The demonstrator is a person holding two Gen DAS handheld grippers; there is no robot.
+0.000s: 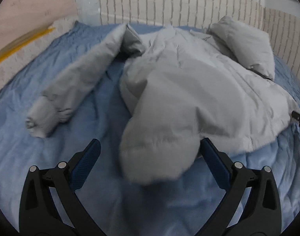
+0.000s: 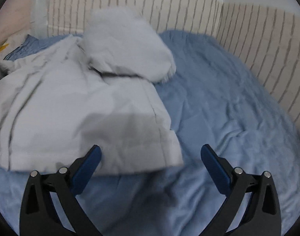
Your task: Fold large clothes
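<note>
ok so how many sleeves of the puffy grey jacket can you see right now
2. One sleeve lies stretched out to the left on the blue bedspread. The other sleeve is folded across the puffy grey jacket, its blurred cuff near the open left gripper.

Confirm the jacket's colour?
Light grey jacket, plain, lying on a blue bedcover. Left wrist view shows it best.
</note>
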